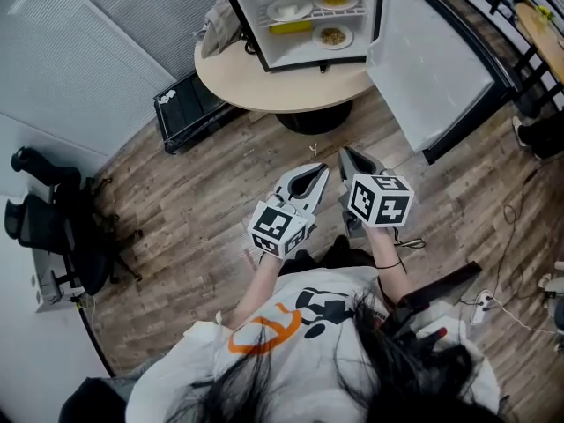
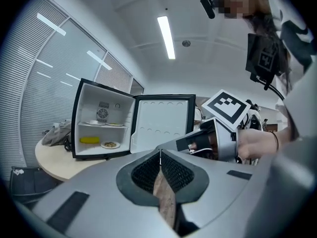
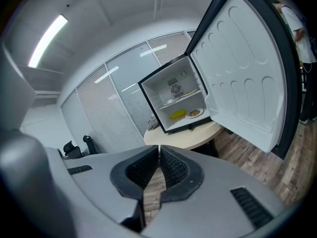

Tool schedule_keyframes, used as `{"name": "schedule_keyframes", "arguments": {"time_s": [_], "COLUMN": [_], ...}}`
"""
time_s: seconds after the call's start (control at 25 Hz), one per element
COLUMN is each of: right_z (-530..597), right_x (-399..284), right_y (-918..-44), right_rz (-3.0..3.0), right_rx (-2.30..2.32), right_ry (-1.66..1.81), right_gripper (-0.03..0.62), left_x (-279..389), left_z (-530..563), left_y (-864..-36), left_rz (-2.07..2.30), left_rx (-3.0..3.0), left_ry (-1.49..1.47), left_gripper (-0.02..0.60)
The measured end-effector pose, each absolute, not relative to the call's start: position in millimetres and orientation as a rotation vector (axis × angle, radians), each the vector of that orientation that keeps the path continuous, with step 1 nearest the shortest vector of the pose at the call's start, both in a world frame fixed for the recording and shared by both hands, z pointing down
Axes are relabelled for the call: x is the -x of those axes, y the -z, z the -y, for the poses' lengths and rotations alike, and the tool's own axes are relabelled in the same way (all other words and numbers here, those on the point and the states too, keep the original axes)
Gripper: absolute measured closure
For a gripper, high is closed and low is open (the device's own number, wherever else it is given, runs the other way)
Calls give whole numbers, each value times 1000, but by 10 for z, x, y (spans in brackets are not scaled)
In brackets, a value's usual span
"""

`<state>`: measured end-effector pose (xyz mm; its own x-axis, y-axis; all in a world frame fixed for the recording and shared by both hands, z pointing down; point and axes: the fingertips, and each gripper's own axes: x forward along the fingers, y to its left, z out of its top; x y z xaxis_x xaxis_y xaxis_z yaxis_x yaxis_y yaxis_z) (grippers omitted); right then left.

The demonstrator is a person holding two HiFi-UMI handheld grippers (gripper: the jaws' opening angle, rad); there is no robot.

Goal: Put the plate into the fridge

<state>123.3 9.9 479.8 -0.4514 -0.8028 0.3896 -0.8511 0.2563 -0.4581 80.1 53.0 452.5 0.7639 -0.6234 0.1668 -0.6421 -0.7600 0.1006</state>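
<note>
Hanging at 6 o'clock from the round counter [image 1: 256, 82], left tongs [image 1: 319, 173] and right tongs [image 1: 345, 154] are both pressed together, gripping nothing. The open fridge [image 1: 256, 33] at 12 o'clock holds a white plate [image 1: 289, 9] on its shelf, with two more nearby; its top is cropped, the food too small to identify.

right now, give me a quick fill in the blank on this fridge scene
1. The mini fridge stands on a round ___.
2. Its door is swung ___.
3. The left gripper and the right gripper both have their jaws ___, with nothing between them.
4. The fridge's upper shelf holds ___ plates.

Missing words: table; open; shut; two
</note>
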Motion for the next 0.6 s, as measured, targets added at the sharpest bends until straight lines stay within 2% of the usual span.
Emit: {"name": "schedule_keyframes", "arguments": {"time_s": [0.6], "right_z": [-533], "right_x": [-485], "right_y": [-4773], "right_rz": [2409], "right_rx": [-1624], "right_ry": [-979], "right_gripper": [569], "left_x": [64], "left_z": [-909], "left_y": [-4490], "left_rz": [1016], "left_rx": [-2796], "left_ry": [-141], "left_gripper": [568]}}
